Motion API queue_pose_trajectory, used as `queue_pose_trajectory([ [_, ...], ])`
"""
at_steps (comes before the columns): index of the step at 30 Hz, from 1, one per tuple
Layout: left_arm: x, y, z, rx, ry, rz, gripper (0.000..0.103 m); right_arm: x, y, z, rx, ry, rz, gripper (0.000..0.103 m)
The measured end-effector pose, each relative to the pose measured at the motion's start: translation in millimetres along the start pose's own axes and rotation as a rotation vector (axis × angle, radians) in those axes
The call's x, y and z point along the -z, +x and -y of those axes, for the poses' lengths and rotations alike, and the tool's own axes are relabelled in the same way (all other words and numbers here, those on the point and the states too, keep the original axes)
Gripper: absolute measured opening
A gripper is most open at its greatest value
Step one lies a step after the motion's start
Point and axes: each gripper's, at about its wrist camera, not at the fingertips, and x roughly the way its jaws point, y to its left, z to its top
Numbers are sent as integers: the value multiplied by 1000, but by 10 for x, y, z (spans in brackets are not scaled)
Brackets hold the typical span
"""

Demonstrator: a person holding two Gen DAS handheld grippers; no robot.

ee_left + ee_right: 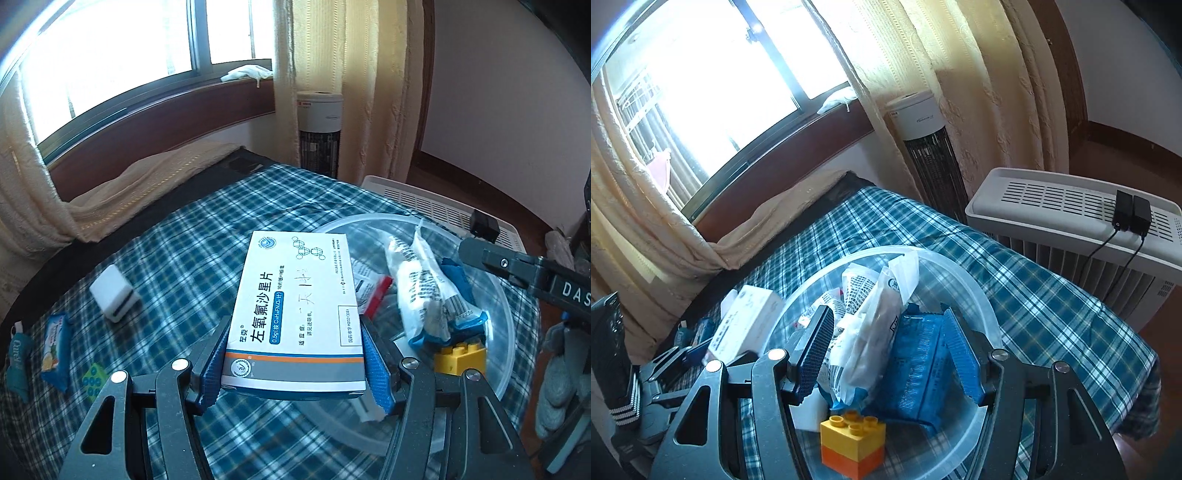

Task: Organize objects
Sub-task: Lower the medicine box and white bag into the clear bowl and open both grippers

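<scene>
My left gripper (295, 363) is shut on a white medicine box (295, 310) with blue Chinese print, held above the plaid cloth at the left rim of the clear plastic bowl (506, 306). The bowl holds a white packet (417, 291), a blue packet (458, 273), a yellow brick (460, 356) and a red item (378, 295). My right gripper (890, 354) is open over the bowl (990, 317), its fingers astride the white packet (871, 332) and blue packet (916, 369). The yellow-orange brick (853, 443) lies below. The medicine box (746, 325) shows at left.
On the plaid cloth (192, 236) left of the bowl lie a white block (114, 291), a blue snack packet (55, 350), a green dotted piece (94, 378) and a teal tag (16, 358). A white air purifier (1071, 221) and a tower fan (931, 147) stand beyond the table.
</scene>
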Motion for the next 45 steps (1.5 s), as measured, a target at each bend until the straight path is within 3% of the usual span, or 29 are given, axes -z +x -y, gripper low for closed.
queue_pose_trajectory([
  [13, -132, 245, 174, 80, 25, -17, 70, 22, -34, 28, -5, 5, 5, 63],
  [16, -119, 251, 127, 76, 5, -20, 81, 27, -47, 18, -9, 4, 7, 63],
  [21, -90, 172, 14, 71, -25, -7, 90, 45, -58, -13, -14, 2, 7, 63],
  [30, -46, 183, -153, 15, -67, -7, 91, 65, -68, -63, -16, -2, 7, 63],
  [45, 46, 6, -425, -6, -145, 13, 96, 159, -155, -441, -57, -66, 13, 63],
])
